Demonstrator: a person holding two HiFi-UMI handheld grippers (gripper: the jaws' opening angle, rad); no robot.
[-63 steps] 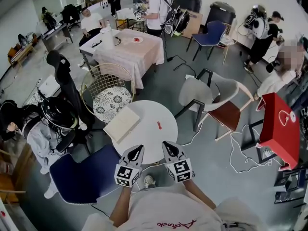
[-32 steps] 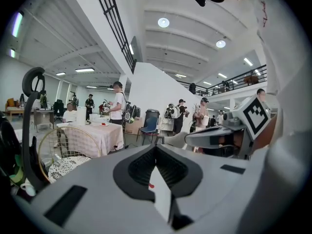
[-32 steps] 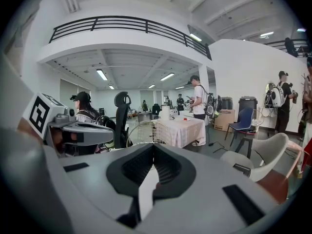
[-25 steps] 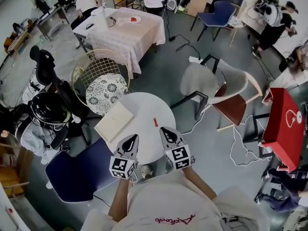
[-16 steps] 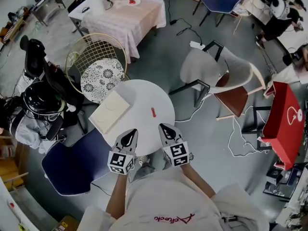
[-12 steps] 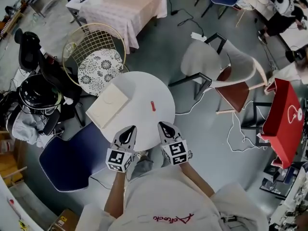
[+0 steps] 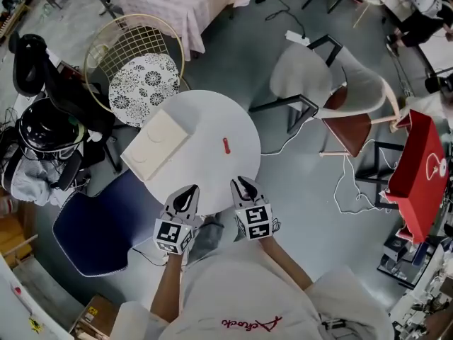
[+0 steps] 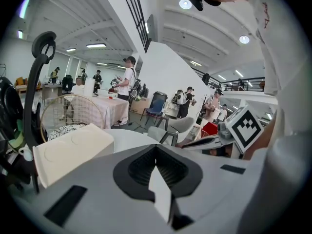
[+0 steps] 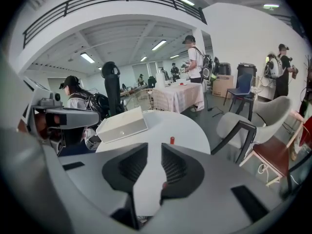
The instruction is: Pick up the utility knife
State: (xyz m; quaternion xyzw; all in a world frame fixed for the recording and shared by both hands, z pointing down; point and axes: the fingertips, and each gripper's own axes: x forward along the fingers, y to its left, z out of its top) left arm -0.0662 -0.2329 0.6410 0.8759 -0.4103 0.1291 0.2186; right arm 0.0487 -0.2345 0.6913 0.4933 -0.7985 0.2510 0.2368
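Head view | utility knife [image 7: 226,145] on round table [image 7: 212,112], white box [image 7: 156,146] near it | left gripper [image 7: 189,190] jaws together | right gripper [image 7: 241,181] jaws opening, nothing between | shirt [image 7: 248,289] script illegible

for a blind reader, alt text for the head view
From overhead, a person holds the left gripper and right gripper at the near edge of a white table, the right's jaws opening and empty. A red utility knife lies mid-table, right of a cream box.
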